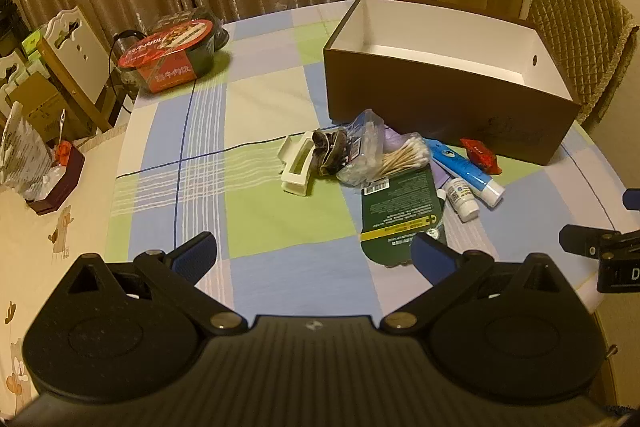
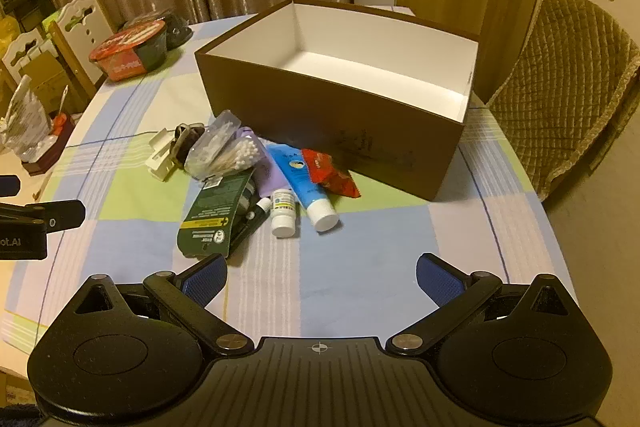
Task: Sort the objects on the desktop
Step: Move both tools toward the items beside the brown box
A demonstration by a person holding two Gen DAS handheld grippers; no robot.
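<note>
A brown box (image 1: 444, 95) (image 2: 332, 123) with a white inside stands open on the checked tablecloth. In front of it lies a loose pile: a white hair clip (image 1: 296, 163) (image 2: 162, 157), a bag of cotton swabs (image 1: 394, 157) (image 2: 230, 153), a dark green card pack (image 1: 400, 215) (image 2: 216, 215), a blue tube (image 1: 464, 169) (image 2: 306, 187), a small white bottle (image 1: 462, 199) (image 2: 285, 213) and a red sachet (image 1: 480, 155) (image 2: 332, 177). My left gripper (image 1: 314, 257) and right gripper (image 2: 322, 277) both hover open and hold nothing, short of the pile.
A red-lidded instant food bowl (image 1: 172, 53) (image 2: 130, 51) sits at the table's far left. A padded chair (image 1: 580, 39) (image 2: 568, 87) stands at the right behind the box. A small tray of clutter (image 1: 44, 167) (image 2: 36, 143) sits at the left edge.
</note>
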